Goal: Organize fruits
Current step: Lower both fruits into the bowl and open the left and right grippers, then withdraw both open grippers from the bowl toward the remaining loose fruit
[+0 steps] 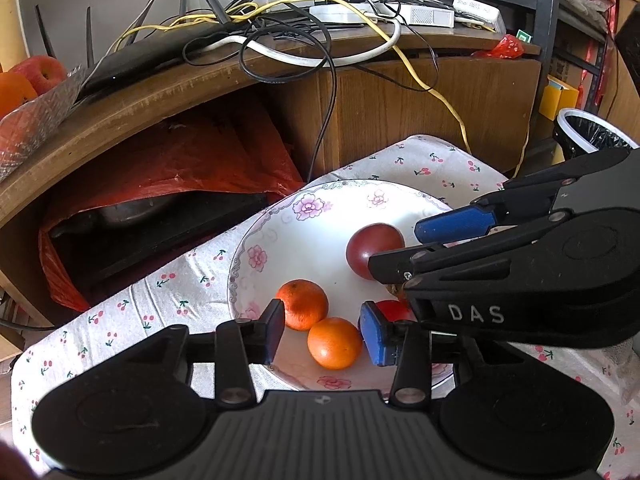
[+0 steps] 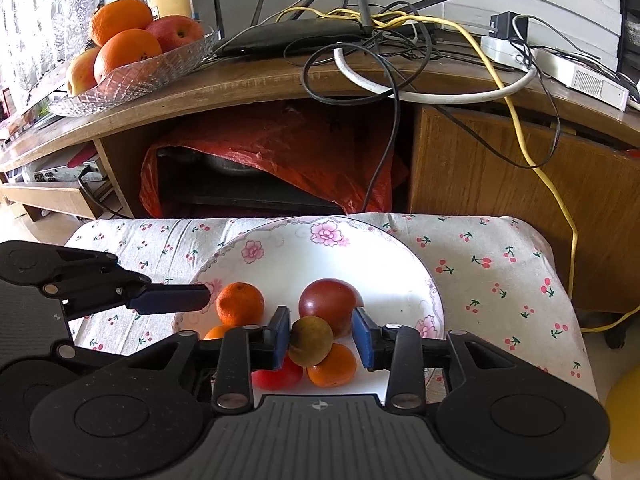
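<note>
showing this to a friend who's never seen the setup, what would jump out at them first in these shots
First, the white floral plate on the cherry-print cloth, with small oranges, a dark red fruit and a bright red one on it. Both claws hover over it: the right claw is open around a brownish-green fruit, and the left claw is open over an orange. Behind, tangled cables cover the wooden desk, beside a glass dish of oranges and apples.

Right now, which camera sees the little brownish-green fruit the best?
The right wrist view. There the brownish-green fruit sits front and centre between the jaws of the right gripper, above the flowered plate. In the left wrist view the right gripper covers that spot, so at most a brownish sliver shows.
</note>
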Tool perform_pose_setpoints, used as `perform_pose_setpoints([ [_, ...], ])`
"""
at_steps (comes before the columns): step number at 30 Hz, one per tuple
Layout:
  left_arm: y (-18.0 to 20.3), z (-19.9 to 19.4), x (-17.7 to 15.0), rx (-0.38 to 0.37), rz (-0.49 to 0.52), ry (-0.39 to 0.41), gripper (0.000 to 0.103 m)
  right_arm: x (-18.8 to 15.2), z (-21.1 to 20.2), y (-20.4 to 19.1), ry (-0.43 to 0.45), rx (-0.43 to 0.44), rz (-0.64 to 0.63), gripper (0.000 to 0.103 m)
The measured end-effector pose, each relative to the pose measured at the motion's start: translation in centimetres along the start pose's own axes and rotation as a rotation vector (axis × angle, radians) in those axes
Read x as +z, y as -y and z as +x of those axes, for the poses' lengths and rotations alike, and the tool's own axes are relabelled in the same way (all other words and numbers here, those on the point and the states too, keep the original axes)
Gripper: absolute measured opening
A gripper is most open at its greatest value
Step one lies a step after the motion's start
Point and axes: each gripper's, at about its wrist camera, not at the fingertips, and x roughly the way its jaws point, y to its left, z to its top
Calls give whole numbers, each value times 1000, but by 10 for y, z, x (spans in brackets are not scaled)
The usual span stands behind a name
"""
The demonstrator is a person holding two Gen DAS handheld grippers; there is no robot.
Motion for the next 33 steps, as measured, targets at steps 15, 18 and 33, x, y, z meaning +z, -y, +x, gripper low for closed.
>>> perform_pose_setpoints([
  [15,-1,-13,-1,6,10,13,55,3,-12,9,25,-23,41,35],
  [18,-3,-18,-3,12,9,14,55,3,-15,9,25,-26,42,35],
  [33,-31,-60,-31,-17,-14,-47,56,-22,-53,-23,-22,-10,-15,35],
])
